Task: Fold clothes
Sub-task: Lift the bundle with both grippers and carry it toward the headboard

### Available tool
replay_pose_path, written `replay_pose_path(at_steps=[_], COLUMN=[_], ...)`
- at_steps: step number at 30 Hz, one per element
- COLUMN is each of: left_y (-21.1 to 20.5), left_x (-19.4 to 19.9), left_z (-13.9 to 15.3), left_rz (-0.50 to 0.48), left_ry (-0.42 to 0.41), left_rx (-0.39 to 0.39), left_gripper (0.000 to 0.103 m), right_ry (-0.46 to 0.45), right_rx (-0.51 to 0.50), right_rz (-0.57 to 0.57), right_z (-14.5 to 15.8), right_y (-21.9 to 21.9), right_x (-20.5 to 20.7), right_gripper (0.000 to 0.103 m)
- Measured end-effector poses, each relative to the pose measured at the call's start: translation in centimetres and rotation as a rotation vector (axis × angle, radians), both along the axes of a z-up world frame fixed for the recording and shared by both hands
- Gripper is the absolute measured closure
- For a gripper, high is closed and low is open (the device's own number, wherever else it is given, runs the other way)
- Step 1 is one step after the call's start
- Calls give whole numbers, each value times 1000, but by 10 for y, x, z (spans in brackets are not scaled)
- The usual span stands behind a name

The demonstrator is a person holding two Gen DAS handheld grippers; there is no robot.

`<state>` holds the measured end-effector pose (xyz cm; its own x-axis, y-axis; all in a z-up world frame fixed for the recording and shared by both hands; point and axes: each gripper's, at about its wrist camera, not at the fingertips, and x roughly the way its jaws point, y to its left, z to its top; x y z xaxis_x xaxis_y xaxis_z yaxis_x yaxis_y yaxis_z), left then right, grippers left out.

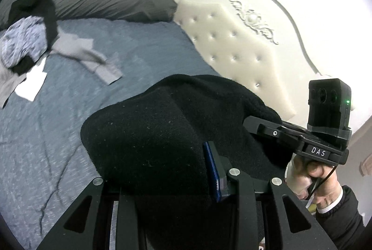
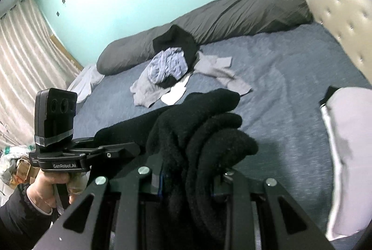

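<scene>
A black fleece garment (image 1: 151,133) hangs bunched above the bed between both grippers. In the left wrist view it drapes over my left gripper (image 1: 209,168), which is shut on it; only one blue pad (image 1: 212,170) shows. My right gripper (image 1: 253,122), held by a hand, bites into the cloth's right side. In the right wrist view the black garment (image 2: 204,124) is gathered in thick folds in my right gripper (image 2: 188,180), whose fingertips are buried. The left gripper (image 2: 132,147) grips the same cloth at the left.
A pile of unfolded clothes (image 2: 167,68), grey, patterned blue and black, lies mid-bed near a long dark grey pillow (image 2: 232,17). A white folded garment (image 2: 348,145) sits at the right. A blue-grey blanket (image 1: 58,133) covers the bed; a tufted white headboard (image 1: 232,40) stands beyond.
</scene>
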<state>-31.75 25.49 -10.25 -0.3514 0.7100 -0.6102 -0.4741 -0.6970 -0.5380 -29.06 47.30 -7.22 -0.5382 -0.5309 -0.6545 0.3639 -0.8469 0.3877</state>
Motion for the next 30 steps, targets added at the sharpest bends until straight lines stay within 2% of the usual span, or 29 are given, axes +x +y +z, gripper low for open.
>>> replay_pose_path(at_steps=[8, 15, 25, 30], left_y=[60, 115, 192, 224], left_x=[-3, -23, -62, -77], left_z=[40, 64, 97, 102], left_rz=[-40, -65, -103, -115], left_ry=[40, 59, 105, 117], left_rx=[14, 33, 45, 45], left_gripper=[69, 68, 68, 68], right_ry=[46, 85, 148, 175], right_rx=[9, 22, 37, 38], right_rz=[-48, -88, -145, -167], right_z=[44, 75, 110, 118], right_y=[58, 110, 182, 215], right_x=[5, -3, -27, -41], right_gripper=[78, 78, 78, 78])
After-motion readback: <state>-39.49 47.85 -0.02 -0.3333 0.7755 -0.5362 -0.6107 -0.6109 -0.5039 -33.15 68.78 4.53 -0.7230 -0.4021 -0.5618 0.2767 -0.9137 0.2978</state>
